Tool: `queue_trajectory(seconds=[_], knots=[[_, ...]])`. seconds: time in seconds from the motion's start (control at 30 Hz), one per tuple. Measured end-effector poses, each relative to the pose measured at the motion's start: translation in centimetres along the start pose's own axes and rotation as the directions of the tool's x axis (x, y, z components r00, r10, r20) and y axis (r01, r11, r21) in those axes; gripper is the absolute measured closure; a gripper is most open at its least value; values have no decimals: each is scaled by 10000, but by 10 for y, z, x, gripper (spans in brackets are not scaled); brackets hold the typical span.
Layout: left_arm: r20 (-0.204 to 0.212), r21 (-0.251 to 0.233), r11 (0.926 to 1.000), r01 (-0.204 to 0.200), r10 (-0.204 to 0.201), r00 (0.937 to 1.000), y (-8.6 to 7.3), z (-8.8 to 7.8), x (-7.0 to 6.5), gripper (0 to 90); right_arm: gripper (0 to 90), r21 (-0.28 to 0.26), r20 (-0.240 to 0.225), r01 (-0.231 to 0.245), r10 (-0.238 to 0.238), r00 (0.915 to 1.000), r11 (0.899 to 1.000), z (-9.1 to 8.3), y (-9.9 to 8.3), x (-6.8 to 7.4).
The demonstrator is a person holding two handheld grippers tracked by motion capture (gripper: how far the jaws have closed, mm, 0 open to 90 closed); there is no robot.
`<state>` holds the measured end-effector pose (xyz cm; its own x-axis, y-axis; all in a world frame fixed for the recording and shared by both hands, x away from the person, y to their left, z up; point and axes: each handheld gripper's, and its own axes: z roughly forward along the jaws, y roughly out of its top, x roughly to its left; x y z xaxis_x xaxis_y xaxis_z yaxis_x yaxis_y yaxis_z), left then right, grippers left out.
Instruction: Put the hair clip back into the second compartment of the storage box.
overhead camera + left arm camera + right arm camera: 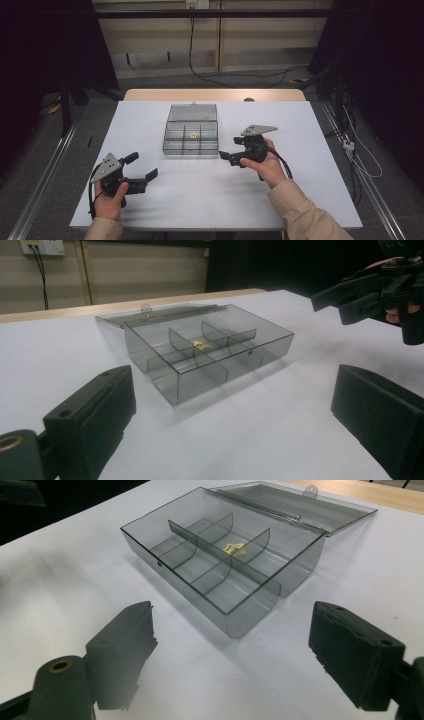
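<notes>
The clear box (191,136) sits mid-table, lid laid flat on its far side; its long axis runs near to far; the right gripper (231,149), jaws apart and empty, is just right of it; the left gripper (142,166), likewise open, lies near-left, well apart.

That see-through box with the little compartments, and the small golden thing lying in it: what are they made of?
The box looks like smoky grey transparent plastic, smooth and glossy: the table shows through its walls, dividers and open lid, whose edges catch light. The golden piece in a middle compartment has a yellow metallic glint, perhaps brass or foil, but it is too small to tell.
</notes>
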<state>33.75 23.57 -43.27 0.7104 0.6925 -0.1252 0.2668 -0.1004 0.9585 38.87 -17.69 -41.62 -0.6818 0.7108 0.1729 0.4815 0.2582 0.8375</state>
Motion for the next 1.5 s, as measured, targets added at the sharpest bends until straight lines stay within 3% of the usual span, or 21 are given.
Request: queue_trajectory(seconds=[0.53,1.5], knots=[[-16,-32,10000,-4,4,10000,0,-1,0,39,182,22,315,250,-251,9992,9997,-26,-20,-1],[22,-19,10000,-17,17,10000,0,-2,0,39,178,-80,708,-24,29,9975,10000,-60,-55,-12]])
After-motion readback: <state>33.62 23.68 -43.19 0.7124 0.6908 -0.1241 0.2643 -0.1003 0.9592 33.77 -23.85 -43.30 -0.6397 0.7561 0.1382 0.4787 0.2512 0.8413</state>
